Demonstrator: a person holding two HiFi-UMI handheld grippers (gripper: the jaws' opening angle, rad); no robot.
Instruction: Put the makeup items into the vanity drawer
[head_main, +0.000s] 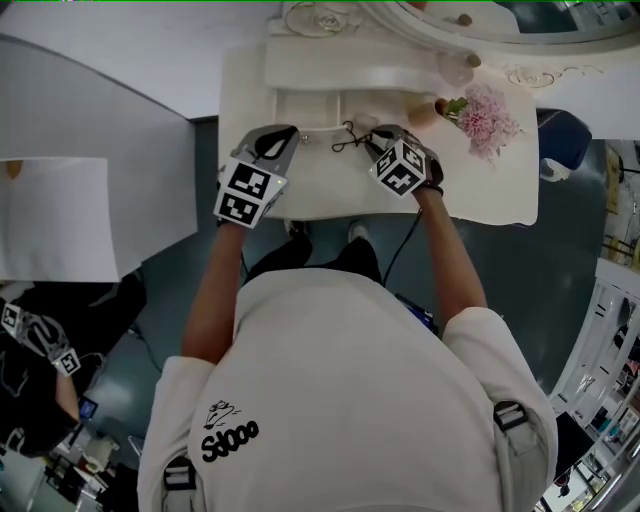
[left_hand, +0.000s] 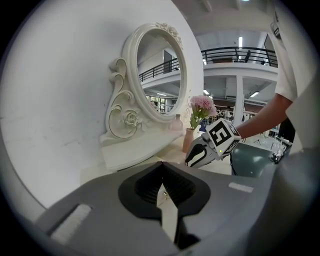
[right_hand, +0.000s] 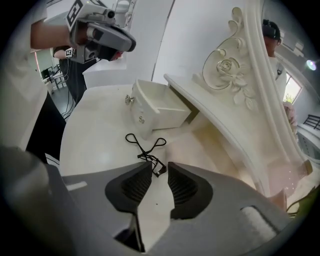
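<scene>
Right tool (right_hand: 159, 169): jaws spread, a clear gap between the ribbed pads, not pinching anything. It's low over the bench (right_hand: 92, 132), tips pointing twd the black eyelash curler (right_hand: 146, 148). The curler lies flat on the white top; its head end sits right at the jaw tips, poking into the gap w/o either pad pressing on it, and its two loop handles splay out away from the tool, twd the drawer (right_hand: 139, 114).

That drawer's pulled out from the vanity base, small knob on its front facing the curler. Curler's just in front of it, on the bench, not inside.

Left tool (left_hand: 161, 166): jaws pressed together, tips meeting, nothing between them. It hangs above the bench on the drawer's far side from the right tool, apart from the curler.

Further out: oval mirror (left_hand: 131, 75) w/ carved white frame rises behind the drawer. Pink flowers (left_hand: 202, 105) in a slim vase (left_hand: 188, 140) stand on the bench near the mirror's base, beyond the right tool.
</scene>
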